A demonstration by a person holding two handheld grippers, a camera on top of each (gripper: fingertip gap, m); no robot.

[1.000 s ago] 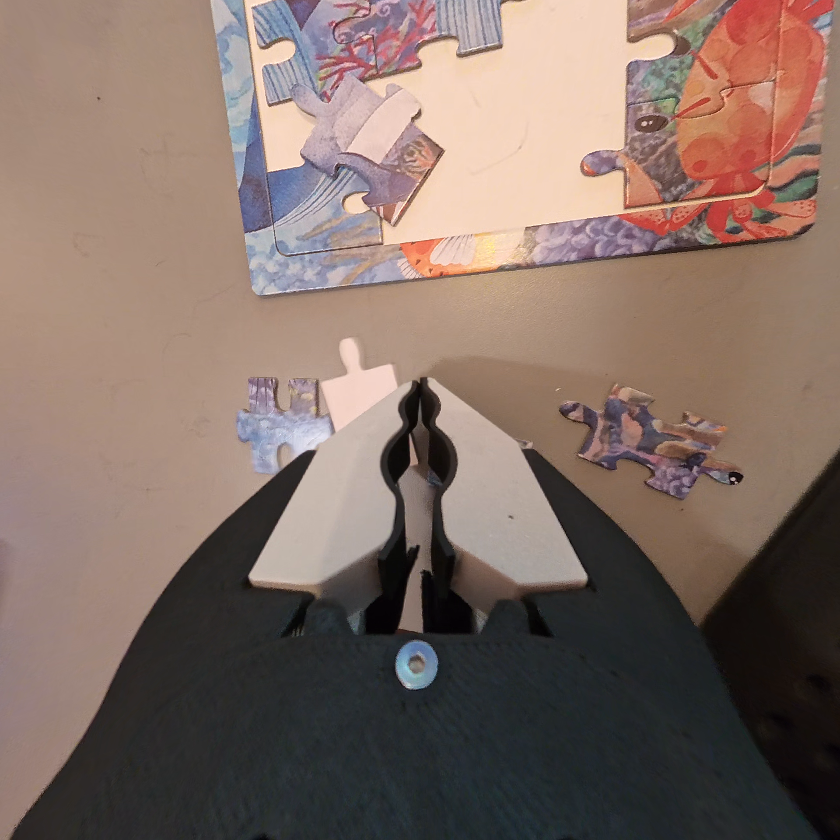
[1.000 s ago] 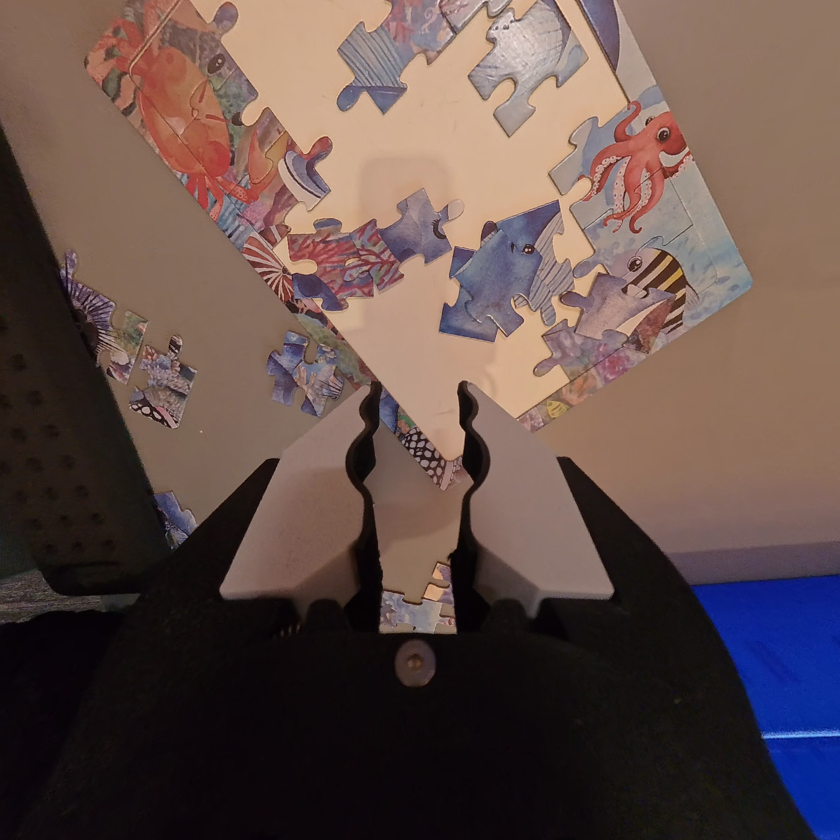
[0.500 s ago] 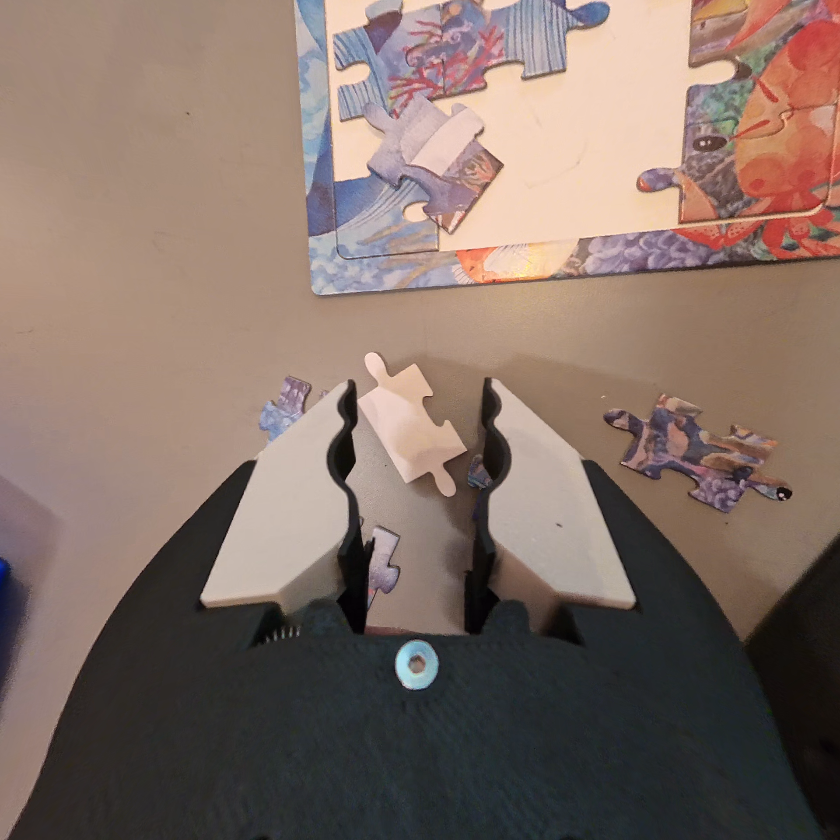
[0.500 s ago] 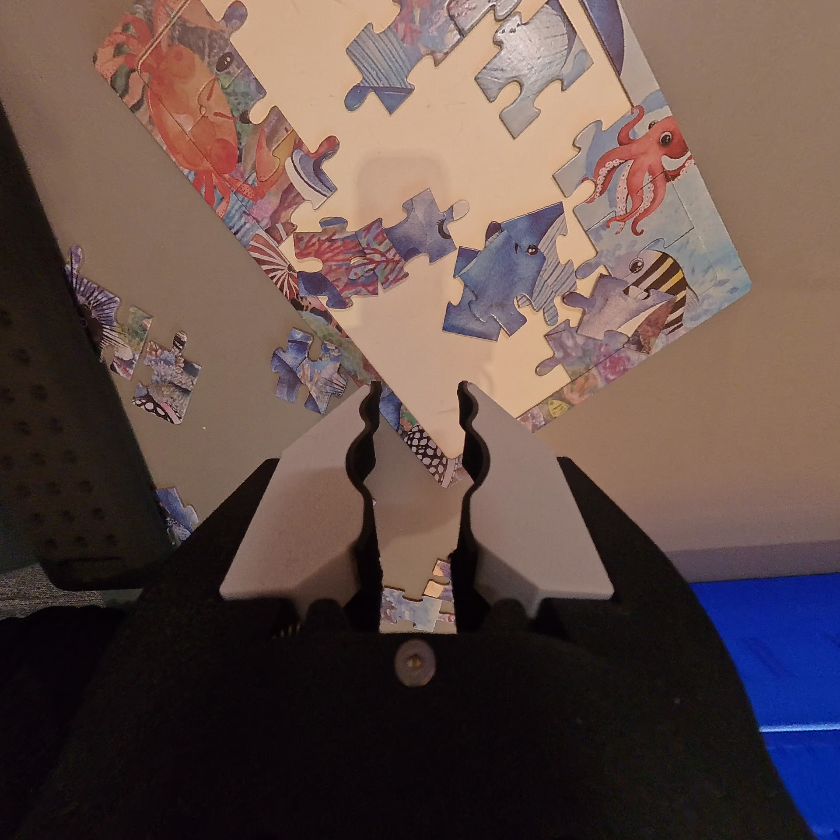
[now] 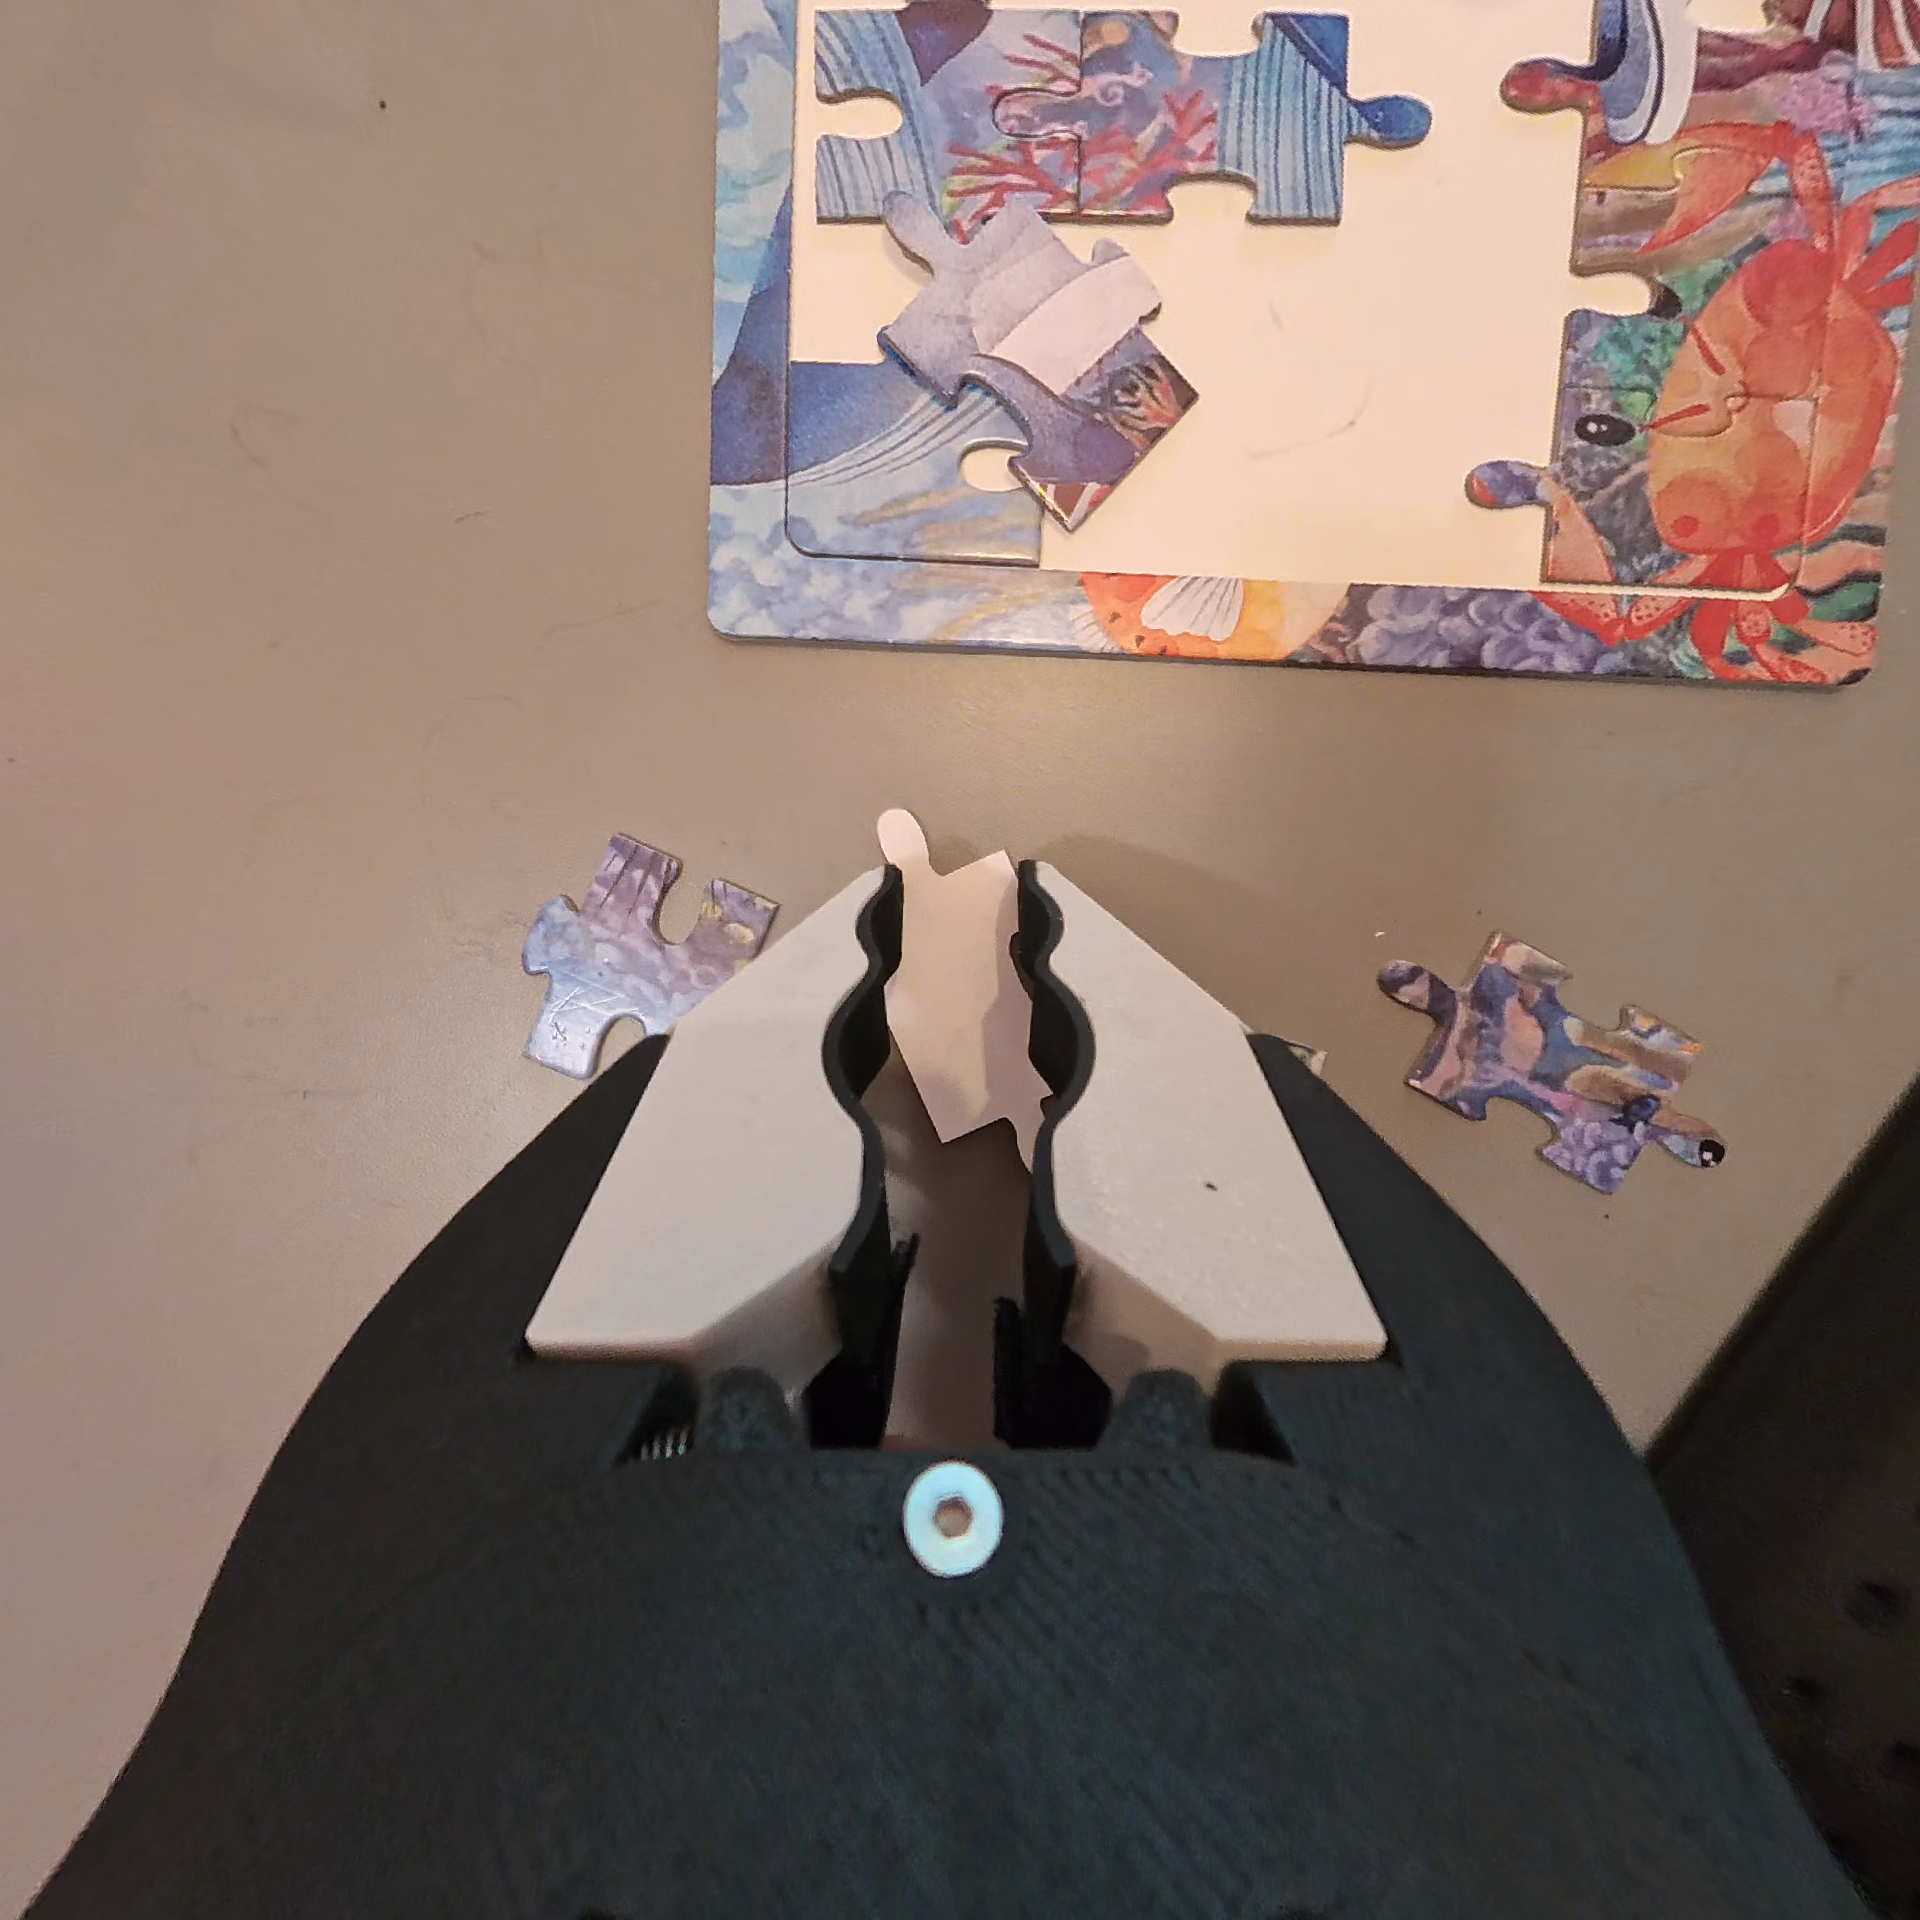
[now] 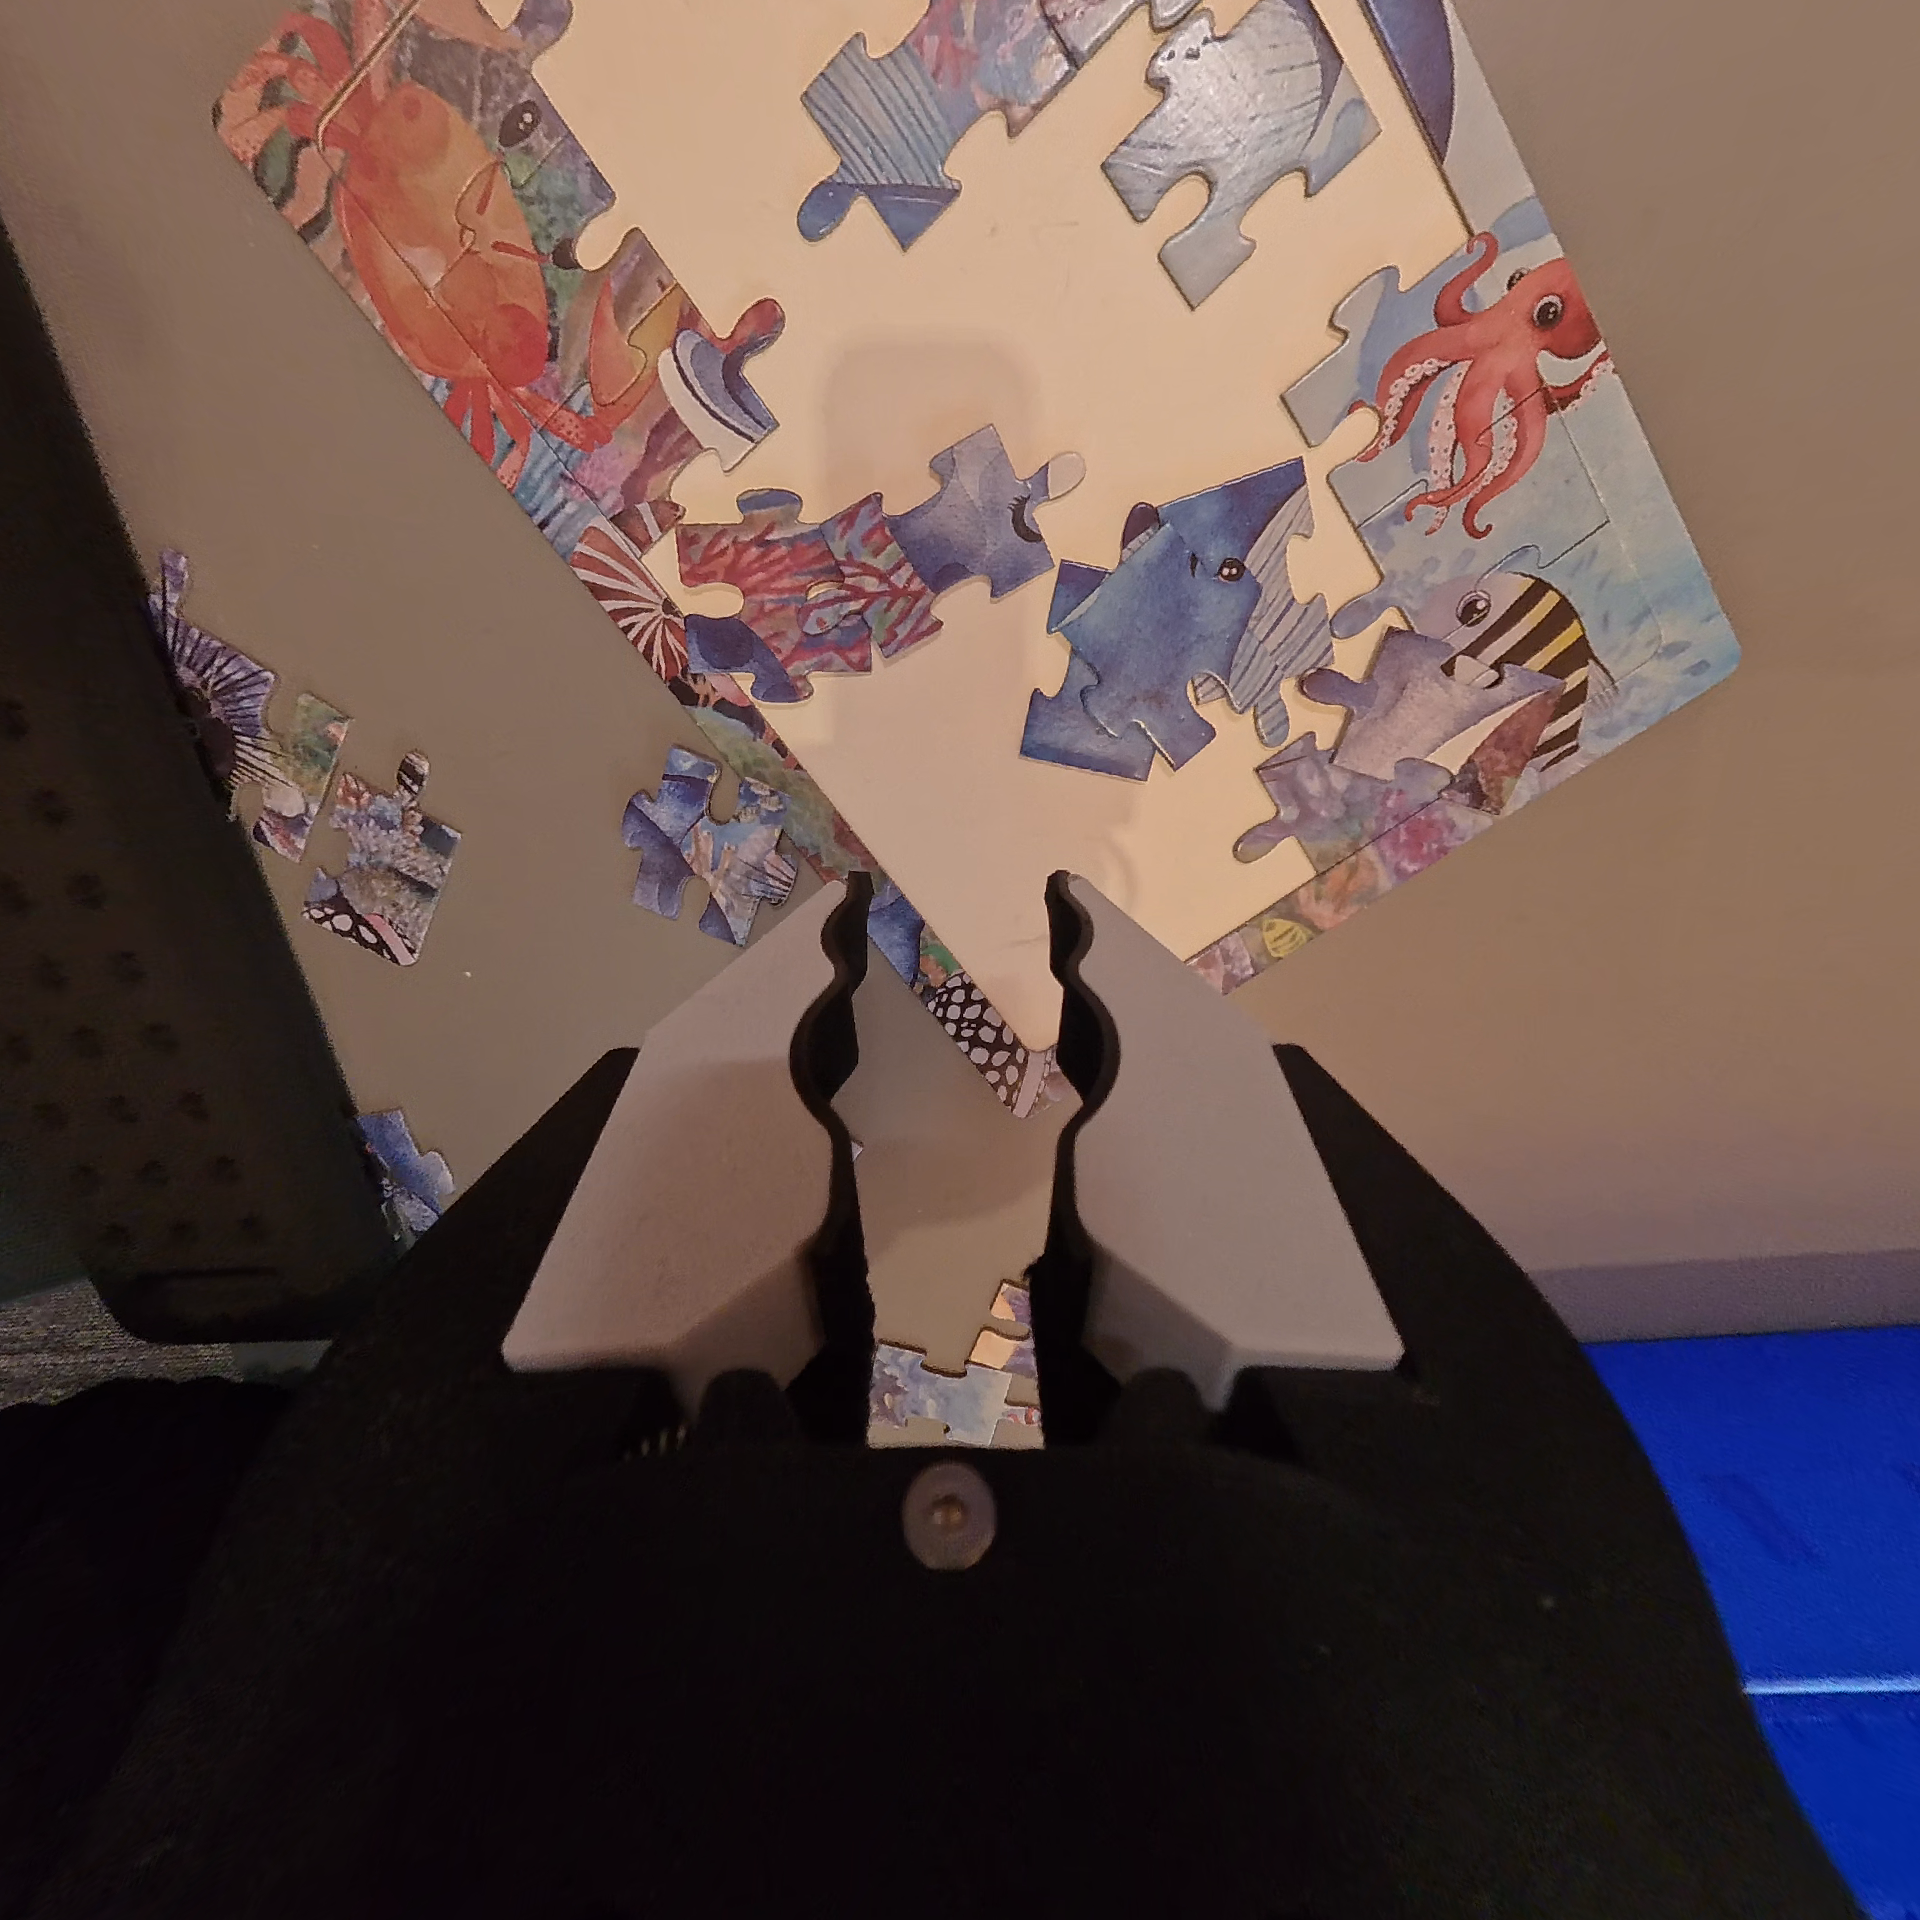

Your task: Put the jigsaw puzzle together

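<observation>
In the left wrist view my left gripper (image 5: 951, 883) is low over the table, shut on a white, face-down puzzle piece (image 5: 956, 997). Both pads press its sides and its knob sticks out past the fingertips. The puzzle board (image 5: 935, 613) lies ahead with several pieces on it, a crab section at the right. In the right wrist view my right gripper (image 6: 956, 894) is open and empty, hovering above the near corner of the board (image 6: 1039, 343). Several pieces lie on the board's cream base.
Loose pieces lie on the table: a purple one (image 5: 634, 966) left of my left gripper, a multicoloured one (image 5: 1548, 1049) to its right, and more (image 6: 707, 852) (image 6: 379, 862) beside the board. A dark object (image 6: 125, 935) stands at the left. A blue mat (image 6: 1766, 1507) lies beyond the table edge. Spacing between my two grippers at the tips: around 30 cm.
My left gripper, shut at first with the white piece beside it, opened wide around that piece and has closed on it. The right gripper has stayed still and open.
</observation>
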